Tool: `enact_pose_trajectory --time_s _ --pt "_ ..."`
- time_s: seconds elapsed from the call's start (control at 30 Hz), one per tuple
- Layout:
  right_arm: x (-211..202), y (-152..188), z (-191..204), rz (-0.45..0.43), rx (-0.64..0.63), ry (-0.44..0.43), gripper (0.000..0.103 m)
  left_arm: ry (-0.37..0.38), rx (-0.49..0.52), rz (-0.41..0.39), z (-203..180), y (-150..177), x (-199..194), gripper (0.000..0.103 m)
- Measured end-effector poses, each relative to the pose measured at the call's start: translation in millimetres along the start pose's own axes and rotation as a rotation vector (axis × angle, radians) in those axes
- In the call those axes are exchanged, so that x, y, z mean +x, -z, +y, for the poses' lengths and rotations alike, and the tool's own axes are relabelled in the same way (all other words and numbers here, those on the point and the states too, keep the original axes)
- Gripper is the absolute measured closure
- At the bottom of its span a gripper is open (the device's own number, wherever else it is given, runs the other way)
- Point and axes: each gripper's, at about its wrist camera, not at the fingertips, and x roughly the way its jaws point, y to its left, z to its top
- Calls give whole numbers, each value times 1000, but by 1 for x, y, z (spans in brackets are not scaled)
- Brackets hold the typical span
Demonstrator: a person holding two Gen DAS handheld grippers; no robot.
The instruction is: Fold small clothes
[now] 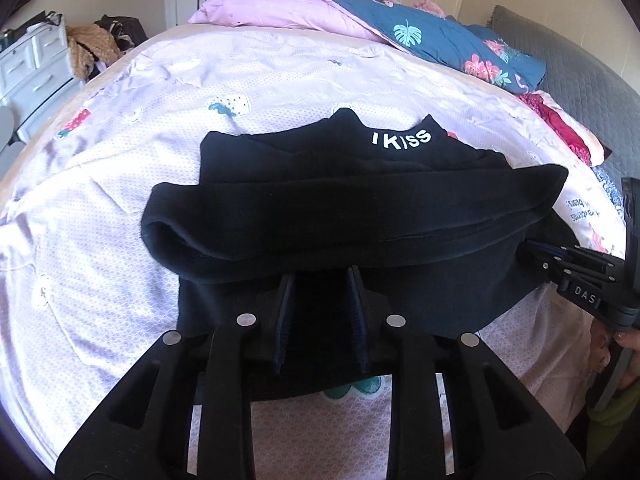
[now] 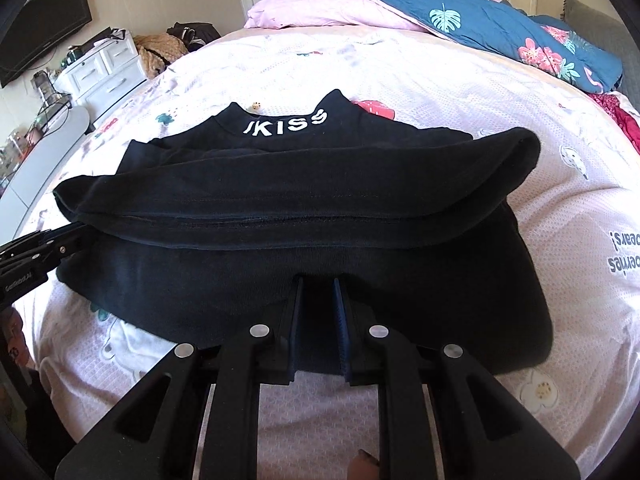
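Observation:
A black garment (image 1: 360, 208) (image 2: 300, 192) with white "IKISS" lettering (image 1: 401, 139) at its collar lies flat on the bed sheet (image 1: 120, 184). Its near part is folded forward into a thick roll across the middle. My left gripper (image 1: 322, 276) is at the garment's near left part, its fingers apart with black cloth lying between them and the tips tucked under the roll. My right gripper (image 2: 318, 280) sits at the near right part, its fingers close together on the cloth. Each gripper shows from the side in the other's view: the right (image 1: 536, 248), the left (image 2: 76, 232).
A blue floral quilt (image 1: 440, 40) and a pink pillow (image 1: 280, 8) lie at the far end of the bed. A red cloth (image 1: 560, 124) is at the right edge. White drawers (image 2: 108, 64) and a dark screen (image 2: 44, 28) stand to the left. A person's hand (image 1: 628, 340) holds the right gripper.

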Motion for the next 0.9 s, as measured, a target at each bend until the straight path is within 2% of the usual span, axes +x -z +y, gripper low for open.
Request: enact_pose_trajectory --time_s 0.1,0.27,0.6,0.7,0.9 --pt "-6 -1 -1 -20 15 -8 88 8 -19 1 6 0 -1 84" --pt "6 -6 -2 4 22 -2 87 -40 -39 7 15 -11 11 84" --pt "25 -37 -15 -18 71 -33 86 -114 -47 14 14 -44 48 80" --pt "28 -46 -20 -33 84 -22 82 -95 -97 -9 18 -57 54 80" --pt "32 -70 -38 -92 125 -22 82 -107 -117 -86 26 -76 56 80"
